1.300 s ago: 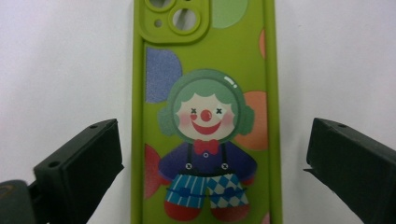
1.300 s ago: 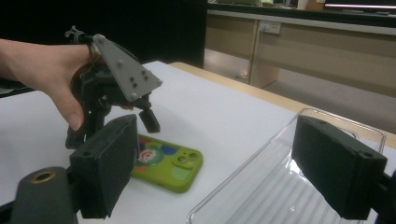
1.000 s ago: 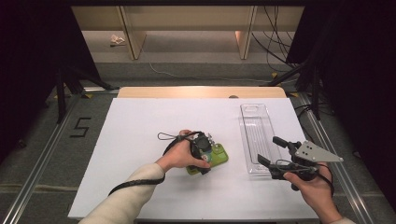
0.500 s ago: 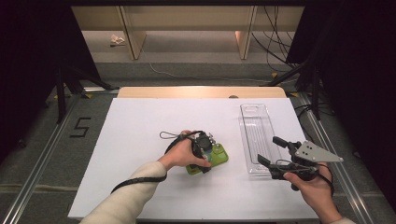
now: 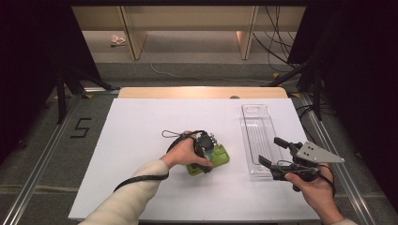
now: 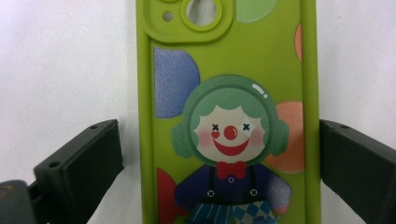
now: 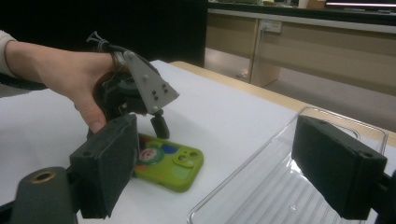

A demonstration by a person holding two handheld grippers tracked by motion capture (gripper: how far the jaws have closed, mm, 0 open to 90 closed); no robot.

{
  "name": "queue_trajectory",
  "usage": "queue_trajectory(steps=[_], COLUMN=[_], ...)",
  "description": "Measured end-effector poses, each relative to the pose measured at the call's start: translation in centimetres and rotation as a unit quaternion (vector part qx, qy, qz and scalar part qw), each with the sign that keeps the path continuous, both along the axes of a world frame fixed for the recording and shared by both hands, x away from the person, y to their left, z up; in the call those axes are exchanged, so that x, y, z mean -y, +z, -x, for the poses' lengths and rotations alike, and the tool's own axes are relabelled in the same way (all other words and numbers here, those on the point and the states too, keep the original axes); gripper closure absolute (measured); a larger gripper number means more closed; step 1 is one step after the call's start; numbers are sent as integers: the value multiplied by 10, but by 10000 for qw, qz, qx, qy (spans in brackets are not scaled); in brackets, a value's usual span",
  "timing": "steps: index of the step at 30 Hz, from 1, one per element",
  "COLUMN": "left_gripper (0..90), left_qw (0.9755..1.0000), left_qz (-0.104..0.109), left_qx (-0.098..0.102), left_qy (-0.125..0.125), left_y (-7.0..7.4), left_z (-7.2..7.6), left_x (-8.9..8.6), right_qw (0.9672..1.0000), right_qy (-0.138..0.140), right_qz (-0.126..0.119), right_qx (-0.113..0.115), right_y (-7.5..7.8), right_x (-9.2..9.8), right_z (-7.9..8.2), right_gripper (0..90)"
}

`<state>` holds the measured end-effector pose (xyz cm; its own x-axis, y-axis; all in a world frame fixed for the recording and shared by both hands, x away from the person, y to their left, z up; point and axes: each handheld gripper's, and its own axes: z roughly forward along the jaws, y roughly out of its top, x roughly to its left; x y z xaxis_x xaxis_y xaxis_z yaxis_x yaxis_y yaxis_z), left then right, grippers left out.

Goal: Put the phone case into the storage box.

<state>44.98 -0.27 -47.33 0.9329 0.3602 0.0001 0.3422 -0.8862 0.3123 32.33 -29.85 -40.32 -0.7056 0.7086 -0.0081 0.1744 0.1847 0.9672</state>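
Right gripper (image 5: 273, 152) sits in my right hand (image 5: 316, 192) at the near edge of the table, just on the near side of the clear plastic tray (image 5: 257, 136), with its jaws spread wide and nothing between them. Through its own camera I see those two black jaws far apart, one in front of the green phone case (image 7: 169, 168) and the other over the tray's (image 7: 280, 186) ribbed floor. I take the tray as my landmark: it lies lengthwise on the white table (image 5: 141, 122), running away from me. Level with the tray's near end and off to its left, well apart from it, the phone case (image 5: 219, 157) lies flat on the white surface, printed side up. My left gripper (image 5: 206, 149) hangs directly over the case, pointing down at it, held in my left hand (image 5: 185, 152). From its camera the case (image 6: 229, 112) shows a clown figure with green hair and a red nose, and the camera cut-out is at the far end. Its jaws stand open on either side of the case, one by each long edge; I can't tell whether they touch the edges. Beyond the tray's far end the table's wooden edge (image 5: 202, 92) shows, and past that a grey floor with cables (image 5: 267, 51).
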Motion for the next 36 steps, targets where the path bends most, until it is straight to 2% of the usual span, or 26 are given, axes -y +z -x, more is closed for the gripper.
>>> queue_trajectory(steps=[13, 22, 26, 36], left_gripper=[38, 84, 134, 161], left_qw=[9999, 9997, 9997, 9999], left_qz=[-88, -118, -137, -74], left_qx=[-32, -18, -42, -28], left_qy=[-141, -208, -193, -112], left_y=[1, 3, 5, 5], left_z=[-2, 1, 3, 5], left_x=[3, 4, 5, 3], right_qw=[10000, 10000, 10000, 10000], right_qy=[3, 9, 5, 10], right_qz=[27, 29, 34, 29], right_qx=[-30, -26, -25, -12], right_y=[0, 0, -1, 0], right_x=[0, -1, -1, -1], right_z=[0, 0, 0, 0], right_gripper=[161, 161, 161, 161])
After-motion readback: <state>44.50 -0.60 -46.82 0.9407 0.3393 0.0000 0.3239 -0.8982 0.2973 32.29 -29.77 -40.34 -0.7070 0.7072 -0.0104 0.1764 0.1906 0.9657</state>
